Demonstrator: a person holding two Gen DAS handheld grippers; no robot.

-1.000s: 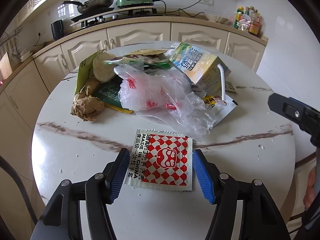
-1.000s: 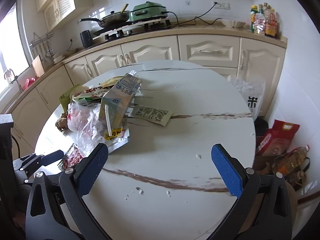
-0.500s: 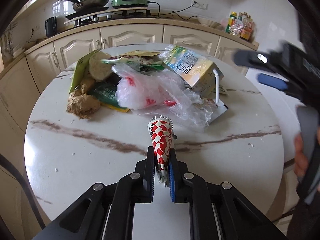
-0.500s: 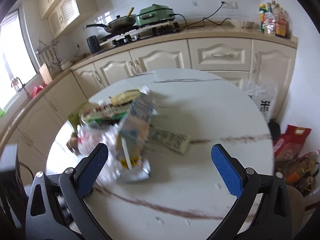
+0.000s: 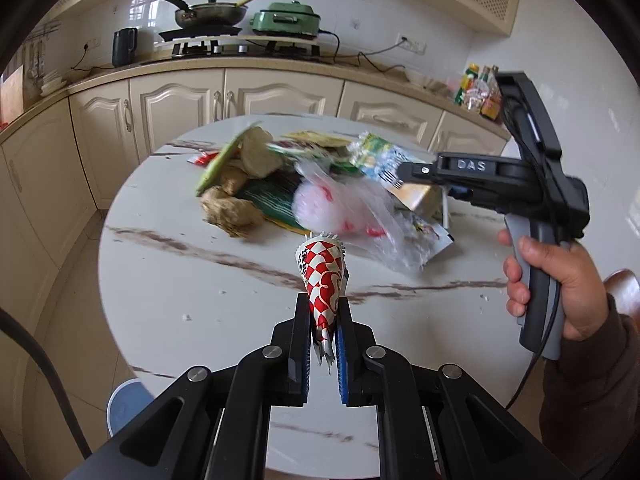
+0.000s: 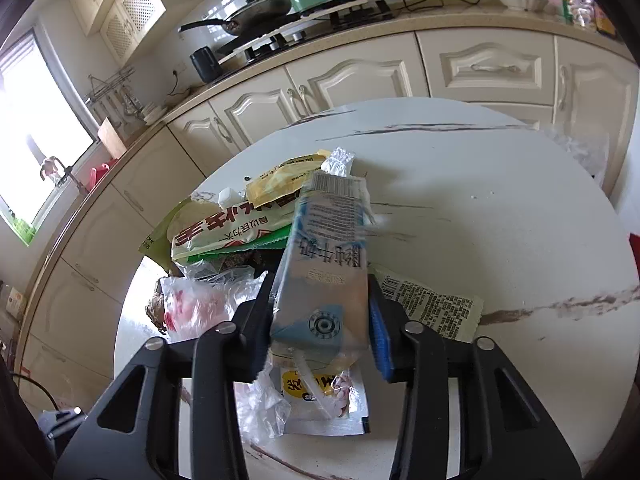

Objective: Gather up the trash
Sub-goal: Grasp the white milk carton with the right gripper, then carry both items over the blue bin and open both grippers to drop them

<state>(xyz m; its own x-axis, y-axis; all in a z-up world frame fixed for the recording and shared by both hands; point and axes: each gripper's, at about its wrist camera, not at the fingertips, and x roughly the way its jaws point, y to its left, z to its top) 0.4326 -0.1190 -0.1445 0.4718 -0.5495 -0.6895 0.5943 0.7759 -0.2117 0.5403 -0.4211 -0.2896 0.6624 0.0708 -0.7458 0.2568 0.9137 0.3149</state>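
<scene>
A red-and-white checkered packet (image 5: 322, 268) stands pinched upright in my left gripper (image 5: 323, 302), which is shut on it above the round marble table (image 5: 180, 280). My right gripper (image 6: 320, 292), held in a hand (image 5: 560, 272), reaches into the trash pile. Its jaws are closing around a blue-and-white milk carton (image 6: 324, 240), and both pads touch the carton's sides. Under the carton lies a silver sachet (image 6: 320, 404) with a straw. A crumpled clear plastic bag (image 6: 192, 304) and snack wrappers (image 6: 232, 232) lie to the carton's left.
A printed wrapper (image 6: 432, 308) lies flat to the right of the carton. Brown lumps (image 5: 228, 210) sit at the pile's left end. Cream cabinets and a counter with a pan (image 5: 208, 14) and a green cooker (image 5: 286, 18) curve behind. A blue stool (image 5: 128, 404) stands below the table edge.
My left gripper closed on the checkered packet and lifted it off the table. My right gripper swung left over the pile and closed in from wide open around the milk carton.
</scene>
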